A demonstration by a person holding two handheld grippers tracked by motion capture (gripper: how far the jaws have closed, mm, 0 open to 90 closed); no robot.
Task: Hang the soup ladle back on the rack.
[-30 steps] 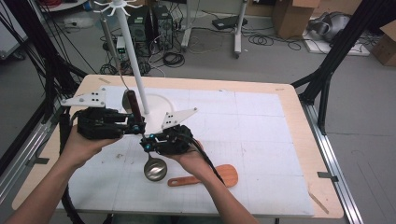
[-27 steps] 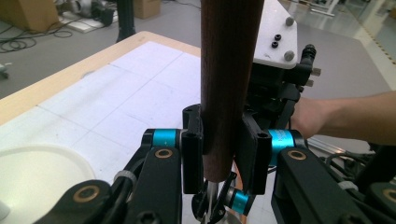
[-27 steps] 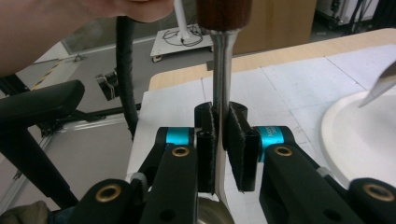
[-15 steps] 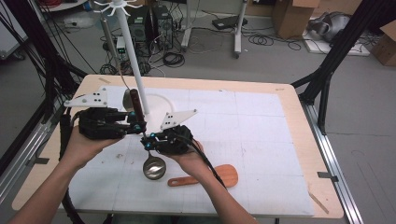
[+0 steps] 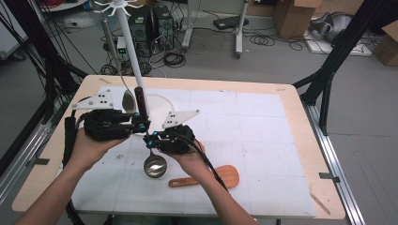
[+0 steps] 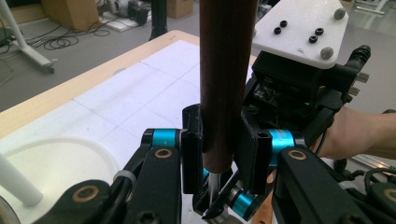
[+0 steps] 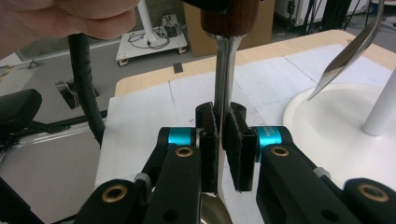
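Workshop table (image 5: 263, 140), white gridded mat. Nearest, wooden spatula (image 5: 206, 178) lying flat. Above it, ladle (image 5: 154, 164) upright, barely shifted over the last second: right gripper (image 5: 149, 138) clamped on steel shank, left gripper (image 5: 141, 124) clamped on dark handle. Beyond, hook stand (image 5: 129, 42), likely the destination.

dark brown ladle handle (image 6: 223, 79), silver bowl (image 5: 155, 165); orange-brown spatula (image 5: 213, 178); white gridded mat (image 5: 253, 140); white stand (image 5: 131, 51)

Both hand-held grippers (image 5: 141, 127) (image 5: 151, 138) clamped, tips adjacent
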